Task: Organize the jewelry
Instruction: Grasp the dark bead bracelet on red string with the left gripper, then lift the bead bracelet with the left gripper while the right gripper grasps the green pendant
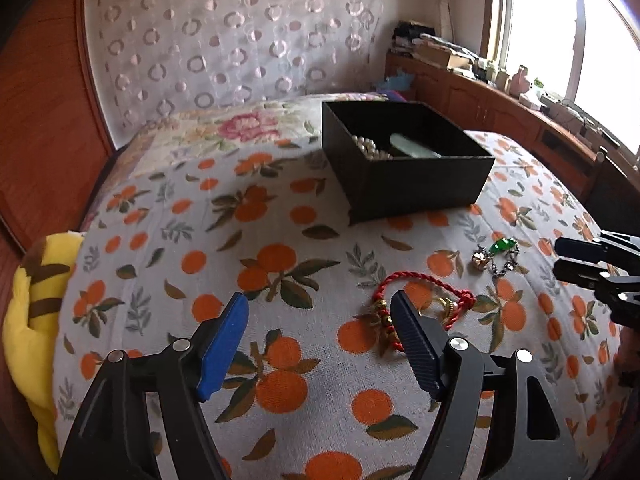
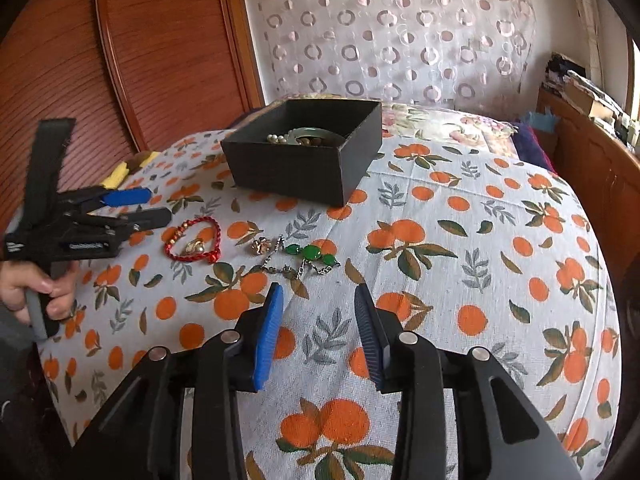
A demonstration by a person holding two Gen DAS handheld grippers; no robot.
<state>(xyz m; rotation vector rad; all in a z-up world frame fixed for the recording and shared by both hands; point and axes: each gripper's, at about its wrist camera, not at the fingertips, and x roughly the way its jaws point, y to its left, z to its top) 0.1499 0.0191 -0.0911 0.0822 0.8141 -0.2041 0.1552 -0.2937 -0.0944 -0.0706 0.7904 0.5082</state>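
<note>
A black open box [image 1: 404, 160] [image 2: 304, 160] sits on the orange-print bedspread and holds pearls [image 1: 370, 146] and a green bangle [image 2: 316, 136]. A red cord bracelet [image 1: 424, 300] [image 2: 194, 240] with gold beads lies on the cloth around a small gold piece [image 2: 194, 246]. A gold brooch [image 2: 262, 246] and a green-stone chain bracelet [image 1: 502, 248] [image 2: 310, 256] lie right of it. My left gripper [image 1: 320, 312] [image 2: 154, 206] is open and empty, just left of the red bracelet. My right gripper [image 2: 318, 298] [image 1: 560, 258] is open and empty, just in front of the green bracelet.
A yellow plush toy [image 1: 32, 312] lies at the bed's left edge. A wooden panel [image 2: 160, 48] and a patterned curtain [image 1: 232, 40] stand behind the bed. A cluttered wooden cabinet [image 1: 500, 96] runs under the window on the right.
</note>
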